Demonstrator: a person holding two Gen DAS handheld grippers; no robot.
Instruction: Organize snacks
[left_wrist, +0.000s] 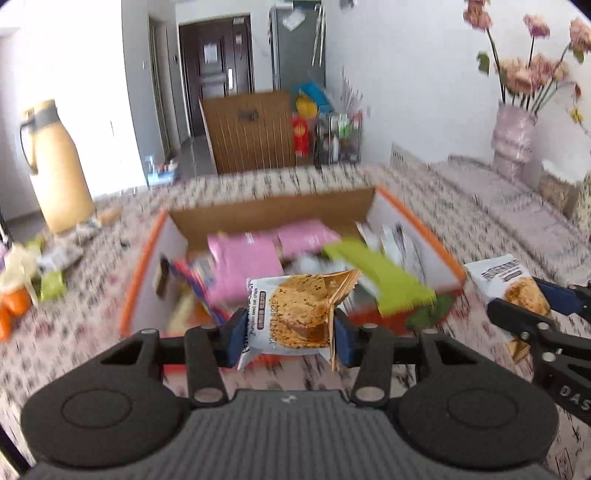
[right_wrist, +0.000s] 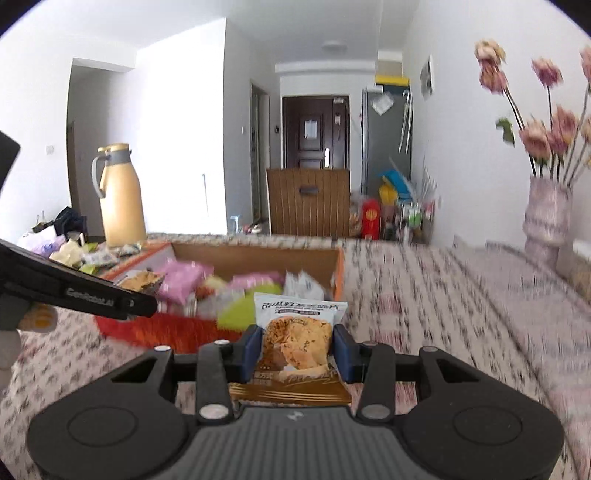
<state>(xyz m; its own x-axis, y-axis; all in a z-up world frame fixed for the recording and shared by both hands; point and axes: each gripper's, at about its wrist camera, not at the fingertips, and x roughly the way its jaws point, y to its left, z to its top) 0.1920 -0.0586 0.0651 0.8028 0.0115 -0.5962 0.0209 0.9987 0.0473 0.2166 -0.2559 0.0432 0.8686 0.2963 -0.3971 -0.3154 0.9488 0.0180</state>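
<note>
Each gripper is clamped on a cookie packet, the left gripper on one packet and the right gripper on another, both near the snack-filled cardboard box on the desk.

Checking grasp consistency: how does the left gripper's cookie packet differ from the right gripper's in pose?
Left gripper clamps its cookie packet lying sideways, print rotated, gold end right. Right gripper clamps its cookie packet upright, title on top, gold end toward the camera. Shared: same white-and-gold cookie packaging, both near the cardboard box.
</note>
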